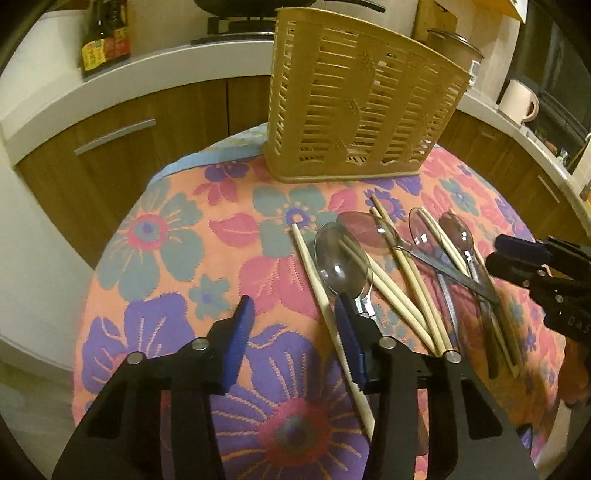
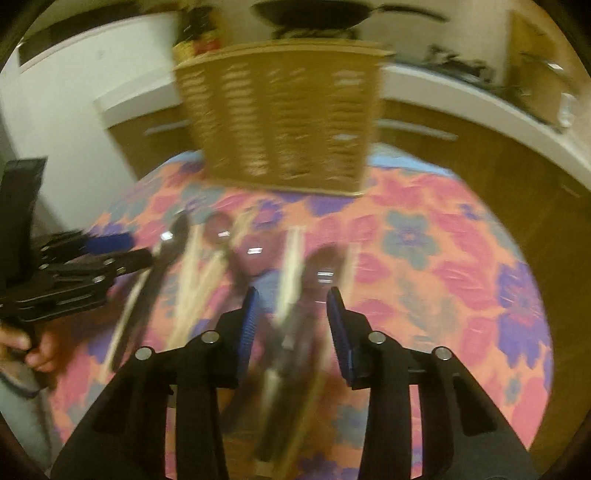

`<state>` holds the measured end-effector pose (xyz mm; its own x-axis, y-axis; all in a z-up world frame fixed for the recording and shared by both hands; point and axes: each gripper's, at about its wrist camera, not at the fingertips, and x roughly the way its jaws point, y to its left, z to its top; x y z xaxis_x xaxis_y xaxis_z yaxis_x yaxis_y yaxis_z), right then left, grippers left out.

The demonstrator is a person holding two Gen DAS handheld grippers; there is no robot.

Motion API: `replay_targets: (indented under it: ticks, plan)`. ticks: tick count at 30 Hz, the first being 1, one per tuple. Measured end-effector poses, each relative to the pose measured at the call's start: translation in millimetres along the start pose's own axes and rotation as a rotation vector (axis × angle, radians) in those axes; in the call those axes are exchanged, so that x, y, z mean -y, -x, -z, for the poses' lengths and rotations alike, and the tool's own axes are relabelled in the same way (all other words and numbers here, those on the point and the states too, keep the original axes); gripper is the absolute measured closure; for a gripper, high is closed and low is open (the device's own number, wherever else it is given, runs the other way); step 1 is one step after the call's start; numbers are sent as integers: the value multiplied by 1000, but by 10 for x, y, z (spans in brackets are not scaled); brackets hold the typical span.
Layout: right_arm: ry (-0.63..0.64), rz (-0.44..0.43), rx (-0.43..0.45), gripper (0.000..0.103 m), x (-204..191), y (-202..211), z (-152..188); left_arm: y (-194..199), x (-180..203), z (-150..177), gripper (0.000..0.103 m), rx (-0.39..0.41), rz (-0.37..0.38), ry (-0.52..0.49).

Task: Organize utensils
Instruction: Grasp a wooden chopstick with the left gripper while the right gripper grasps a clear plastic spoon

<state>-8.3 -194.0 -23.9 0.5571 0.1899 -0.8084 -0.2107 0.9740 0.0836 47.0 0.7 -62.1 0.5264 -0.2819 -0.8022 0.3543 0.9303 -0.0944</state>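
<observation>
A tan slotted utensil basket (image 1: 362,103) (image 2: 280,118) stands upright at the far side of the floral tablecloth (image 1: 166,240). Several spoons, one shiny (image 1: 343,258), lie mixed with pale chopsticks (image 1: 391,291) in front of it. My left gripper (image 1: 293,314) is open over bare cloth, its right finger beside the shiny spoon's neck and one long chopstick (image 1: 314,273). My right gripper (image 2: 293,306) is open low over the blurred pile, with a chopstick (image 2: 291,266) and a dark spoon (image 2: 325,266) between its fingers. Each gripper shows at the edge of the other's view (image 1: 517,258) (image 2: 122,251).
Wooden cabinets (image 1: 122,155) under a white counter (image 1: 155,66) curve behind the table. Sauce bottles (image 1: 105,37) stand at the left, a white jug (image 1: 519,101) at the right, a dark pan (image 2: 314,14) on the stove. A hand (image 2: 40,350) holds the left gripper.
</observation>
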Motion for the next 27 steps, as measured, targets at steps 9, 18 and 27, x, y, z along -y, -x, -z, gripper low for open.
replay_targets:
  ticks: [9, 18, 27]
  plan:
    - [116, -47, -158, 83, -206, -349, -180, 51, -162, -72, 64, -43, 80, 35]
    - [161, -37, -201, 90, -188, -331, -160, -12, 177, -40, 58, -79, -52, -95]
    - [174, -44, -164, 93, -334, -272, -168, 10, 154, -51, 96, -67, -95, -102]
